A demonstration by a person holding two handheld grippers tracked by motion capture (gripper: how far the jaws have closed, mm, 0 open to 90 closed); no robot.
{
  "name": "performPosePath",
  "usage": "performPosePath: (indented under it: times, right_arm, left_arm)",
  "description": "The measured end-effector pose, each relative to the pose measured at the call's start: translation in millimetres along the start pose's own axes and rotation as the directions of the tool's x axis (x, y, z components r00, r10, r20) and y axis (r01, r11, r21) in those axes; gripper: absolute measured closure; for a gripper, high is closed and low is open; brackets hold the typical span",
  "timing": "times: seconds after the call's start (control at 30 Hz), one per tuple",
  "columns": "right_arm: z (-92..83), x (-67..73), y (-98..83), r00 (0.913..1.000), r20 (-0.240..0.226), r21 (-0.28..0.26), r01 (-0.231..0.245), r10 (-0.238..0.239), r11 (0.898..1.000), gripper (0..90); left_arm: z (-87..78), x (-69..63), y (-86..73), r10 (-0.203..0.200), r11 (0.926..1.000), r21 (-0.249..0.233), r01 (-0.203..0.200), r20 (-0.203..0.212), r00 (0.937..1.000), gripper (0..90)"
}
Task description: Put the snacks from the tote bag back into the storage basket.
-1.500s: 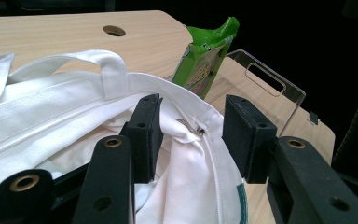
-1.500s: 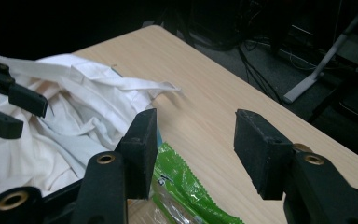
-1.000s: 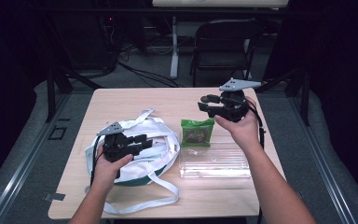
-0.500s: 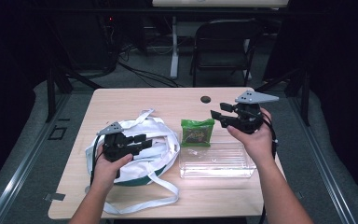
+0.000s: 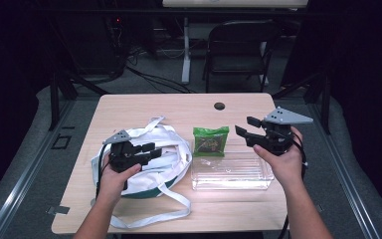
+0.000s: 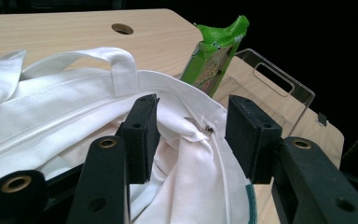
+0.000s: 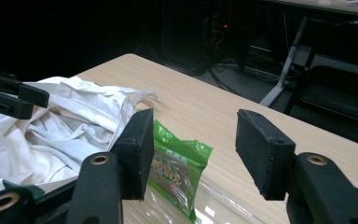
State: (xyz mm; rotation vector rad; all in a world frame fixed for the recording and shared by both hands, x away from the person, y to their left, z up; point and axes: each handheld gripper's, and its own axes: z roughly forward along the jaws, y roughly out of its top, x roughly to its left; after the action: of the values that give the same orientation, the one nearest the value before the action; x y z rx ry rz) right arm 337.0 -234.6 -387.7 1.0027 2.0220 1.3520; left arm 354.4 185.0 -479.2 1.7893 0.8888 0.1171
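A white cloth bag [image 5: 151, 159] with long straps and a green base lies crumpled at the table's left. My left gripper [image 5: 151, 150] stands open just above its rim; the white fabric and a small zipper pull [image 6: 200, 127] sit between the jaws. A green snack packet [image 5: 211, 141] leans on the edge of a clear plastic tray [image 5: 231, 172] at the middle. My right gripper [image 5: 243, 127] is open, held in the air right of the packet [image 7: 177, 170], with nothing between its jaws.
A round cable hole [image 5: 219, 106] marks the table's far edge. A dark folding chair [image 5: 238, 47] and desk legs with cables stand beyond the table. Bare wood lies along the far side of the table [image 5: 144, 107].
My right gripper has moved from the far right of the table toward me, and its jaws have turned toward the green packet. The left gripper has stayed over the bag.
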Motion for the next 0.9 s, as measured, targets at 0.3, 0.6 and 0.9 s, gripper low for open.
performPosePath:
  times: [0.3,0.6,0.9]
  right_arm:
    - [-17.3,-2.9,-24.1,0.9998,0.008,-0.012,-0.019,0.019,1.0,47.8]
    - [-22.1,-8.7,-54.3,0.9993,0.015,-0.003,-0.036,0.036,0.999,50.7]
    - [-19.8,-9.7,-78.4,0.9988,0.033,0.035,-0.036,0.035,0.999,52.2]
  left_arm:
    - [-1.7,2.3,0.1,-0.014,0.9999,-0.006,0.014,-0.007,0.9999,51.6]
    - [-2.0,5.2,-0.6,-0.017,0.9999,-0.004,0.017,-0.02,0.9997,49.5]
    - [-3.0,7.4,-1.7,-0.024,0.9997,-0.007,0.024,-0.027,0.9993,47.1]
